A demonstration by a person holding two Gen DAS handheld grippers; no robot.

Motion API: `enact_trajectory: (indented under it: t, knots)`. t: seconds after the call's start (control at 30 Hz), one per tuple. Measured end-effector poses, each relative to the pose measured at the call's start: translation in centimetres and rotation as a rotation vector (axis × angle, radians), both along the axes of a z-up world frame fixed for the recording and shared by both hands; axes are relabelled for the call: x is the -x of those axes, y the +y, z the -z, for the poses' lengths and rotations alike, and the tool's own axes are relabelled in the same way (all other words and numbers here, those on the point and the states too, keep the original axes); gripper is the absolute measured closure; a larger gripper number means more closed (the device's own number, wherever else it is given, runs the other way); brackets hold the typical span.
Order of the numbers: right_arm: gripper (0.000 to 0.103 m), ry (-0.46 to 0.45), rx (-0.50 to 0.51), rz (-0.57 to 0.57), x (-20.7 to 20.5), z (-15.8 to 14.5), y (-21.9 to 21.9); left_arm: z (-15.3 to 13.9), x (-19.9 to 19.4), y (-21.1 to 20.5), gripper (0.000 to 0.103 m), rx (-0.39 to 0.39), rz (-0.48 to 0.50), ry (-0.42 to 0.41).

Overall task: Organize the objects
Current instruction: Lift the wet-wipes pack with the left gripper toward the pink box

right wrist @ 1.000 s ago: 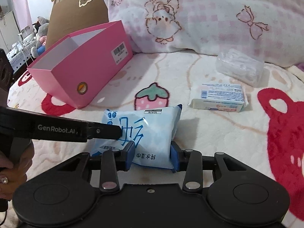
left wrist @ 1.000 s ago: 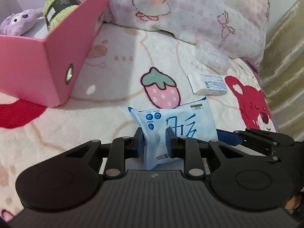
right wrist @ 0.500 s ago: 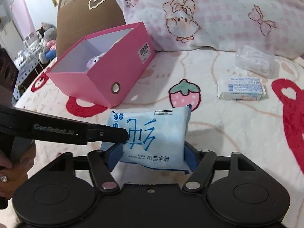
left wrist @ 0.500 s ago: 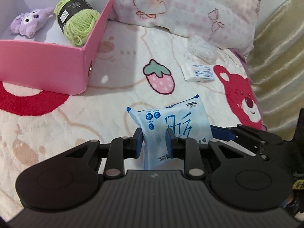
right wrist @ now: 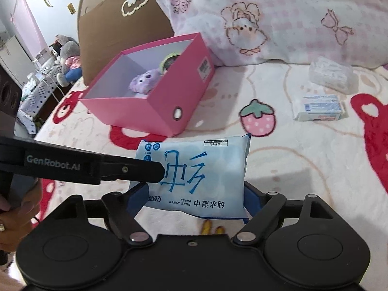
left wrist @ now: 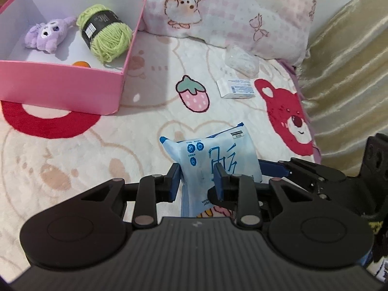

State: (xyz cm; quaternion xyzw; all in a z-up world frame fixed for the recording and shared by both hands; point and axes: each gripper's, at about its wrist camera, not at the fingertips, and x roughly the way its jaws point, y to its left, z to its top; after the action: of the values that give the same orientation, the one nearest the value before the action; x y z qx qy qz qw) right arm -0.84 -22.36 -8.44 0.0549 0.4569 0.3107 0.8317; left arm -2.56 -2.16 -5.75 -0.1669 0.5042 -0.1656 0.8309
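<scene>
Wipes pack passing from two claws to one

Light-blue soft plastic pack of wet wipes is hanging above the blanket, pinched at one end by the left gripper. The right gripper is bracketing its other end, jaws just widening, pads looking clear. Toward the blanket's far edge, a pink cardboard box is holding green yarn and a purple plush.

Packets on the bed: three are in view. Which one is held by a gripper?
The large blue wipes packet, pinched at one end by the left gripper. The small white packet and the clear packet lie untouched near the pillow.
</scene>
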Motion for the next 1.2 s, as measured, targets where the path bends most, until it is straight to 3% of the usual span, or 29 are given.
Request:
enact_trajectory:
  t: [0.17,0.4,0.63,1.0,1.2]
  knots:
    - [0.017,0.015,-0.051,0.000,1.1,-0.7,-0.5,-1.9,0.7,1.1,0.076,0.047,0.042,0.024]
    - [0.017,-0.012,-0.065,-0.033,1.8,-3.9,-0.1,-5.5,1.5,1.4,0.076,0.006,0.104,-0.023]
    - [0.017,-0.013,-0.079,-0.089,2.0,-5.9,1.5,-8.0,1.7,3.7,0.076,0.018,0.091,-0.040]
    - [0.017,-0.084,-0.094,-0.138,1.7,-8.7,4.1,-10.7,1.9,5.5,0.076,-0.073,0.030,-0.105]
    - [0.025,-0.108,-0.077,-0.152,1.2,-9.7,5.1,-11.9,1.5,7.0,0.076,-0.063,0.019,-0.136]
